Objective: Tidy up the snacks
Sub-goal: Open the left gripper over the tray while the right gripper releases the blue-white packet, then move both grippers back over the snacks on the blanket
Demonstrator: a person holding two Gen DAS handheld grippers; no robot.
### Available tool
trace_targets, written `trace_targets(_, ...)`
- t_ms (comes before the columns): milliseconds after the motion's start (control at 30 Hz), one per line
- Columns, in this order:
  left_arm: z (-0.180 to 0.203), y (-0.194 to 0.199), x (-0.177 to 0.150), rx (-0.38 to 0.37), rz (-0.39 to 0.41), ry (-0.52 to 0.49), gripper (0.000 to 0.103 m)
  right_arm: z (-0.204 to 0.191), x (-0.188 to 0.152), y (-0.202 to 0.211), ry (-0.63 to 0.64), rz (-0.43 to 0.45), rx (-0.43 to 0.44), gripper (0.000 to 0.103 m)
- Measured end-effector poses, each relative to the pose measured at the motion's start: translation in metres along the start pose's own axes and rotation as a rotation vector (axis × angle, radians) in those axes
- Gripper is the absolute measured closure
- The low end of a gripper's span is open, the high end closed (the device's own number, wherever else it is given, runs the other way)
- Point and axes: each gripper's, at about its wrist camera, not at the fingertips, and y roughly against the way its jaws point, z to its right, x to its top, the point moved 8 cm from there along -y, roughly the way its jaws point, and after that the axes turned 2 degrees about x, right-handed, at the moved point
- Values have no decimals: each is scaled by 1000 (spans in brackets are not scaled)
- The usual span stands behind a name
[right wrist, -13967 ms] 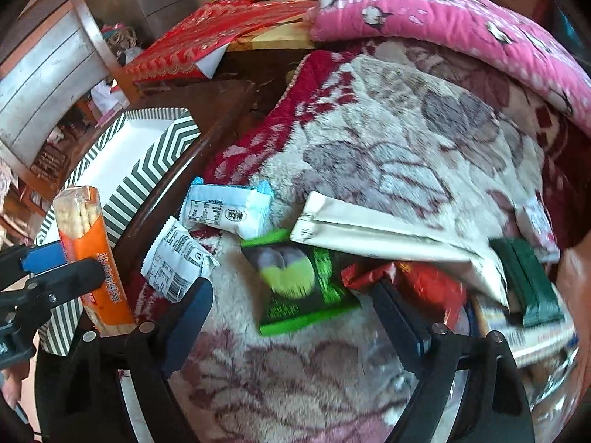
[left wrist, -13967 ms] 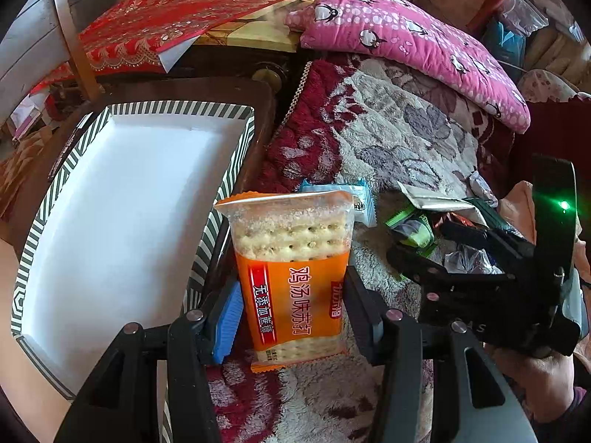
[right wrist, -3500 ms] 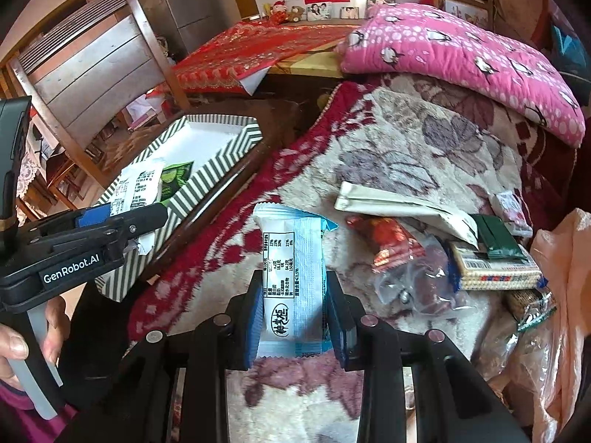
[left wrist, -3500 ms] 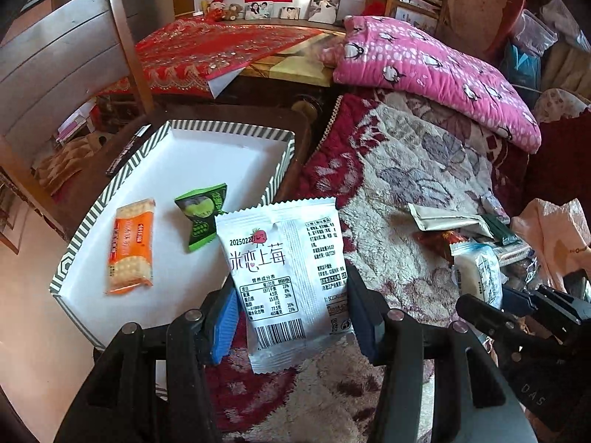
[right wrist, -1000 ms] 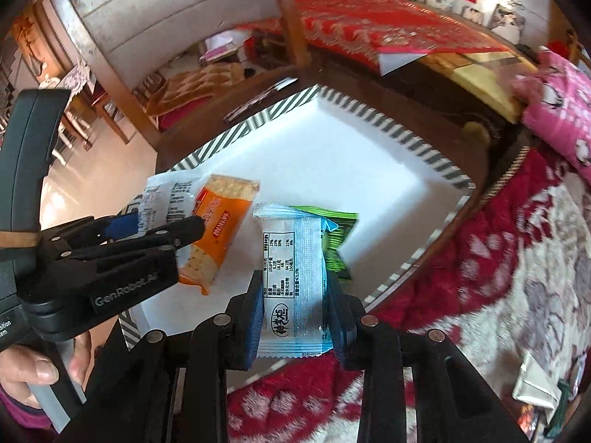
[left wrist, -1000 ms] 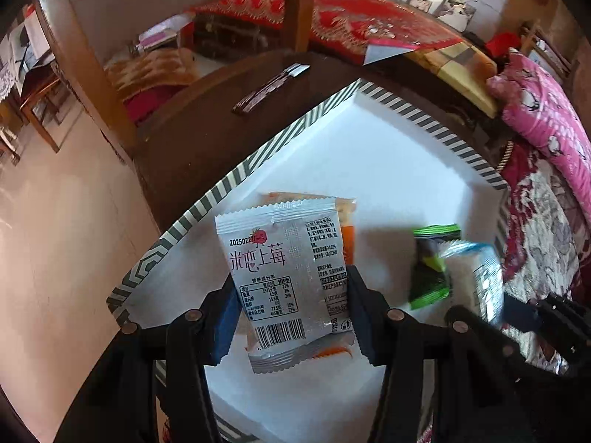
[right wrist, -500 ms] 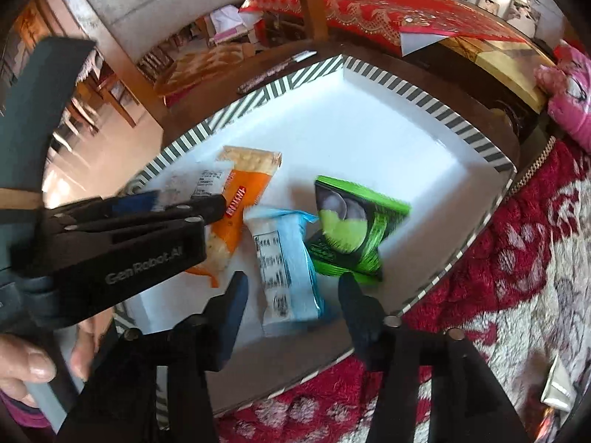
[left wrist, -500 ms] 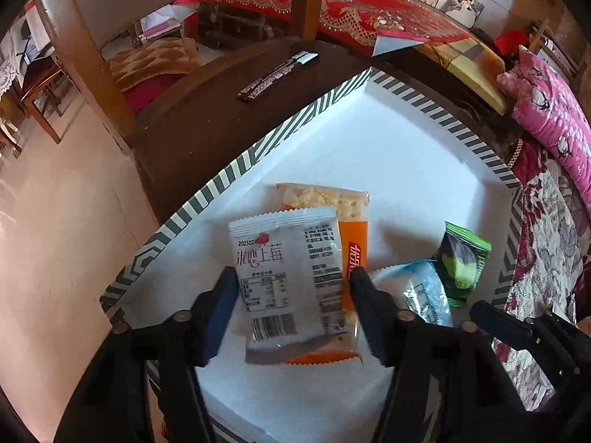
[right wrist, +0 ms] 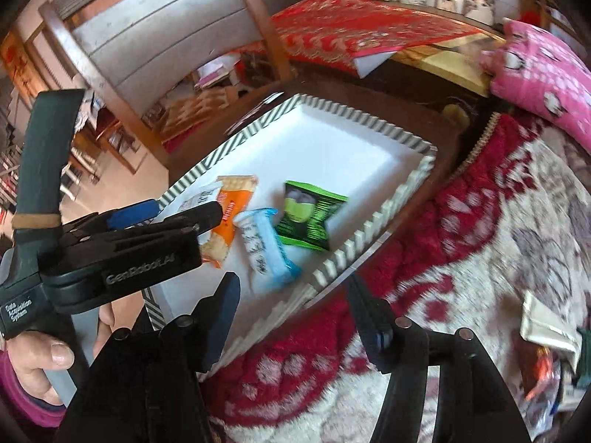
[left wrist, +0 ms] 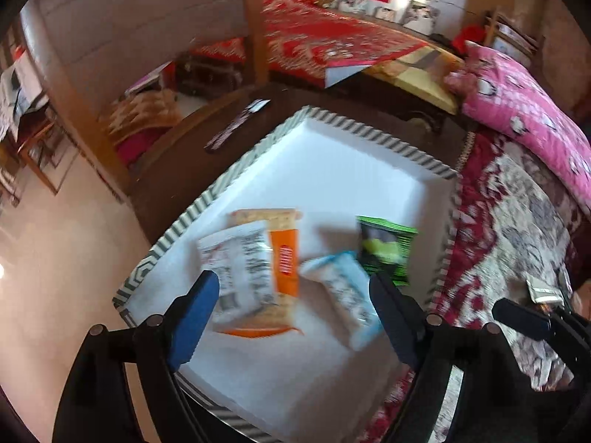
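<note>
Your jaws are spread on both sides and have just been opening; nothing sits between them in either view. The left gripper (left wrist: pixel 291 302) hangs over the near end of the tray (left wrist: pixel 369 131), and the right gripper (right wrist: pixel 291 306) is above the tray's striped near wall, partly over the blanket (right wrist: pixel 498 243).

Four snacks now lie in the tray, none in your grip. The white pack (left wrist: pixel 236 269) rests partly on the orange cracker pack (left wrist: pixel 284 258). The blue pack (right wrist: pixel 264 245) lies just beside them, with the green pack (right wrist: pixel 308 217) touching or nearly touching its far end. All four are bunched at the tray's near end; the far half is bare. The left-wrist view is blurred, so edges are hard to read.

You appear to be at the end of a drop-off: both packs are released and both hands are free. More snacks remain on the blanket, at the right edge of the right-wrist view, among them a pale flat packet (right wrist: pixel 546 325).

Next, you likely need to swing both grippers back toward that pile, keep the jaws wide, and pick one item per hand. Lift clear of the tray wall first so you do not catch it. When you return, consider setting packs toward the bare far half so they do not stack.
</note>
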Motion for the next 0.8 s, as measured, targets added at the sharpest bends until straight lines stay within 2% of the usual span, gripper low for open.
trace_targets(567, 132, 27, -34, -143, -4, -251, 19, 102, -61, 82, -220, 82, -113, 36)
trace_targets(800, 187, 27, -48, -229, -43, -338, 19, 150, -98, 115, -316, 104, -171, 35)
